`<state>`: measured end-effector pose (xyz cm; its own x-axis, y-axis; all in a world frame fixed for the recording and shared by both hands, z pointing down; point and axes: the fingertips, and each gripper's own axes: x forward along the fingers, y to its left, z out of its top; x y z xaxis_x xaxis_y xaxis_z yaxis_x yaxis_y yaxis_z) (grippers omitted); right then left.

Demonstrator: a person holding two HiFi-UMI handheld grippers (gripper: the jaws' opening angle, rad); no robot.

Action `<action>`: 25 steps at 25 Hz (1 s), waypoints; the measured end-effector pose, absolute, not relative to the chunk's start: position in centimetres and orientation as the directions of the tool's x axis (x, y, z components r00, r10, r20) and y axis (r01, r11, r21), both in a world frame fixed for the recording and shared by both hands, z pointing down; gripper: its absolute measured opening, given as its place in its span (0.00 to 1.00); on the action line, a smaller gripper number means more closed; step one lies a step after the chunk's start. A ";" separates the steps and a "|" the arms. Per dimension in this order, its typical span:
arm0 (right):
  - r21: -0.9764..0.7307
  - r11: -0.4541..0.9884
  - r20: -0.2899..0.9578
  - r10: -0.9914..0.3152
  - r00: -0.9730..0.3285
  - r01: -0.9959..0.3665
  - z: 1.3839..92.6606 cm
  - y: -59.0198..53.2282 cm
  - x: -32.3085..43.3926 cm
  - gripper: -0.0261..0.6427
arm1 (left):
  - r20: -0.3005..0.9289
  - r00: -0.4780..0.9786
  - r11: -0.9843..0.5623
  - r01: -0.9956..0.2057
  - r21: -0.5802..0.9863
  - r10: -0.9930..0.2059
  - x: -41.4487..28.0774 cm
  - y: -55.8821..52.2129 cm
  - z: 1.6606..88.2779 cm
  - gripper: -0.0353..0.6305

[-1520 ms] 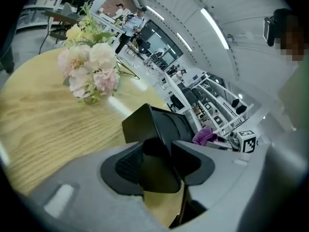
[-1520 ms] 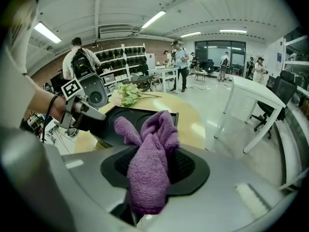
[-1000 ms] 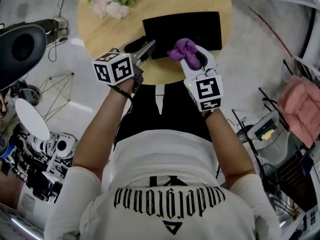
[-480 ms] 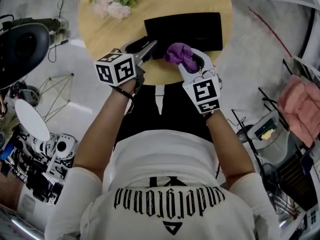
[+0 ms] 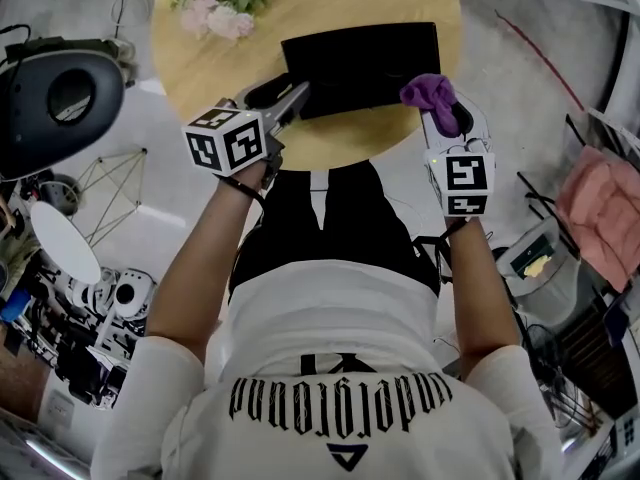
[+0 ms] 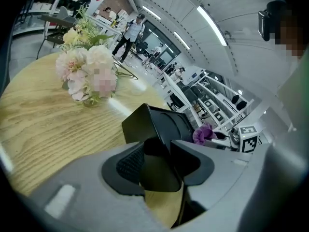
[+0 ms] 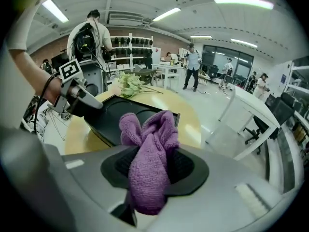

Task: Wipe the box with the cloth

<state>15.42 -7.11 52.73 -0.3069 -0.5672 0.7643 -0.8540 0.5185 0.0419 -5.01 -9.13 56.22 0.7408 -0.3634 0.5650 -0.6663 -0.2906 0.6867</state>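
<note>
On round wooden table [image 5: 200,68]: black box [image 5: 360,63], lying flat, right of centre. Left gripper [image 5: 290,96]: jaws wide, clamped on the box's near left corner, bracing it. Right gripper [image 5: 447,118]: closed on bunched purple cloth [image 5: 428,90], at the box's near right corner. Step judged: wiping. Advisable: press the cloth flat on the lid, stroke lengthwise, keep the left hold firm. Left gripper view alone shows the corner between the pads; head view alone shows the whole box outline.

matt black box [image 5: 362,66] on grained wooden table [image 5: 210,68]; purple cloth [image 5: 428,92] is nubbly terry (soft-looking).
</note>
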 end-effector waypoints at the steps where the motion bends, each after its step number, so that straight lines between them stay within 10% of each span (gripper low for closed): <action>1: 0.047 0.526 0.764 -0.567 -0.309 -0.849 52.7 -7.7 15.3 0.24 | 0.566 0.742 -0.298 -0.666 0.684 -0.358 -4.9 -9.1 56.2 0.33; 25: -0.028 0.781 0.717 -0.419 -0.557 -0.624 52.6 -15.2 -2.3 0.23 | 0.570 0.752 -0.319 -0.657 0.683 -0.330 -4.9 -9.1 56.5 0.34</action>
<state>-2.31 -15.18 52.58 -0.5567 -0.4194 0.7171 -0.6245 0.7805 -0.0283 -4.92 -9.06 56.51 0.7525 -0.3302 0.5699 -0.6572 -0.3192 0.6828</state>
